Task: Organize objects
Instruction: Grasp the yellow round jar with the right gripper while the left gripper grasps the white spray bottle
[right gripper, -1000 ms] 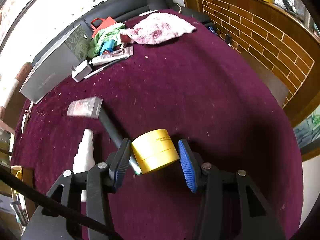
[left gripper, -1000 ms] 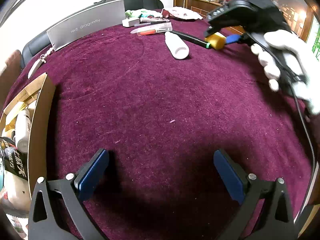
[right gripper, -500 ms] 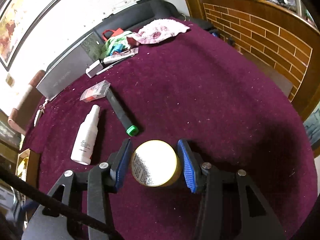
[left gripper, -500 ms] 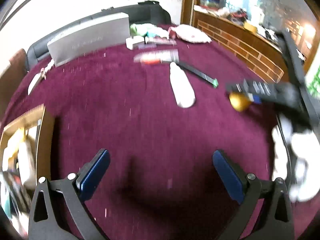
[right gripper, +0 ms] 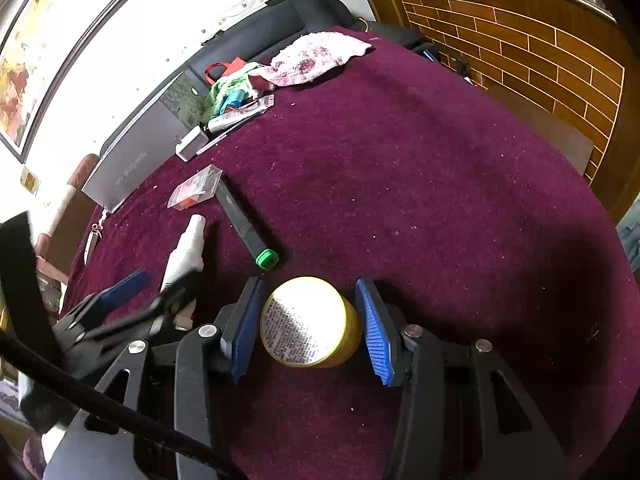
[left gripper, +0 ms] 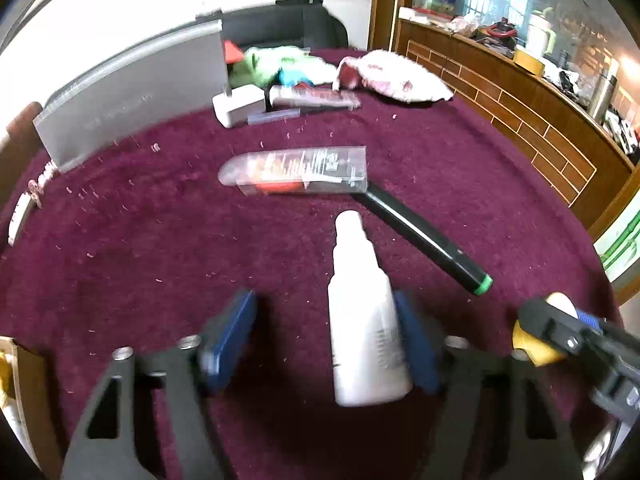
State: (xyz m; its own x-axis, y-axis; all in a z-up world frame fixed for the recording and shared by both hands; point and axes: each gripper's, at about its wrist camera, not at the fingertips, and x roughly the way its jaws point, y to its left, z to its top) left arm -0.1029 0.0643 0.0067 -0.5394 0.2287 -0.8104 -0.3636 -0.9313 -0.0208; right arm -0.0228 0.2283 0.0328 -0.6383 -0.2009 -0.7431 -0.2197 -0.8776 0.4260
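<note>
1. A tabletop [right gripper: 420, 184] under a dark maroon cloth filled the room's middle, with a brick-patterned wooden counter [right gripper: 532, 48] behind it and a framed picture [right gripper: 52, 40] on the white wall.
2. A grey box [left gripper: 132, 100] stood on edge at the far side; its pale lettering was too blurred to read.
3. The yellow jar [right gripper: 310, 322] sat clamped between the jaws of the right gripper [right gripper: 308, 328], its round end facing the camera and covered in small black print too fine to make out.
4. The white spray bottle [left gripper: 366, 320] lay on the cloth between the jaws of the left gripper [left gripper: 324, 336], which were closing; the right pad met its side and the left pad stood clear.
5. The bottle's long axis ran away from the camera, nozzle at the far end.
6. Just beside it lay a black marker [left gripper: 424, 236] on a diagonal, green cap nearest, its far end under a clear packet [left gripper: 296, 172] with unreadable print.
</note>
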